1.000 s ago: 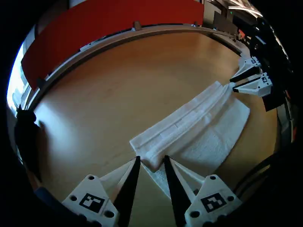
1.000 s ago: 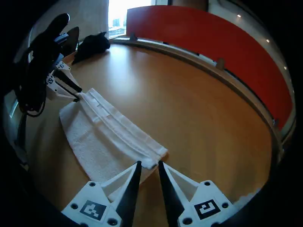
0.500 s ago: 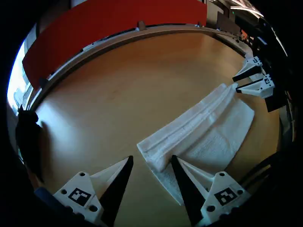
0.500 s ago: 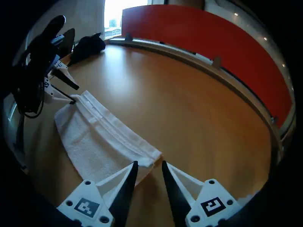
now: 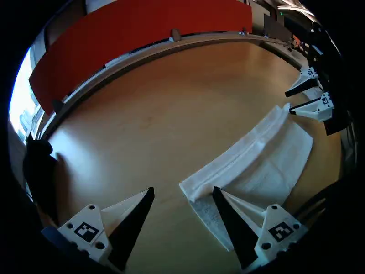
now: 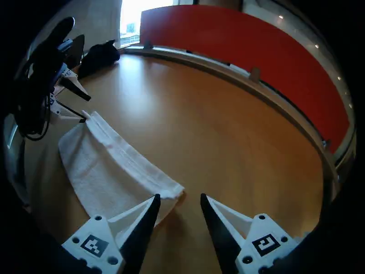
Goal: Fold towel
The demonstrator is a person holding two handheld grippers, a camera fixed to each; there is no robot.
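Across the broad honey-coloured wooden tabletop (image 5: 173, 105), from the left gripper view, the white terry towel (image 5: 260, 157) lies flat as a long strip. A narrower upper layer with a hemmed band sits along the far side over a wider lower layer. The left gripper (image 5: 181, 192) holds its black-tipped fingers spread wide, nothing pinched, and the towel's near corner rests loose on the wood just beside one of them. At the strip's other end the right gripper (image 5: 289, 102) is parted too. Its lower finger is right at the far corner, touching or just off, I can't say. A long red panel (image 5: 137, 32) rims the table behind.

Over to the right gripper view: the right gripper (image 6: 179, 197) is apart and empty, with the towel (image 6: 107, 166) ending just beside one finger. Far off, the left gripper (image 6: 86, 109) gapes at the opposite corner.

So, by my reading, a first lengthwise fold is laid down and let go. The layers don't meet edge to edge, and the strip is long, so I'd expect squaring up and at least one more fold.

Hard to make out: the towel's near edge runs under a finger in the left gripper view. The far hand is lost in a dark tangle of cable (image 6: 34, 105). I can't identify the black lump (image 6: 98, 52) by the bright window.
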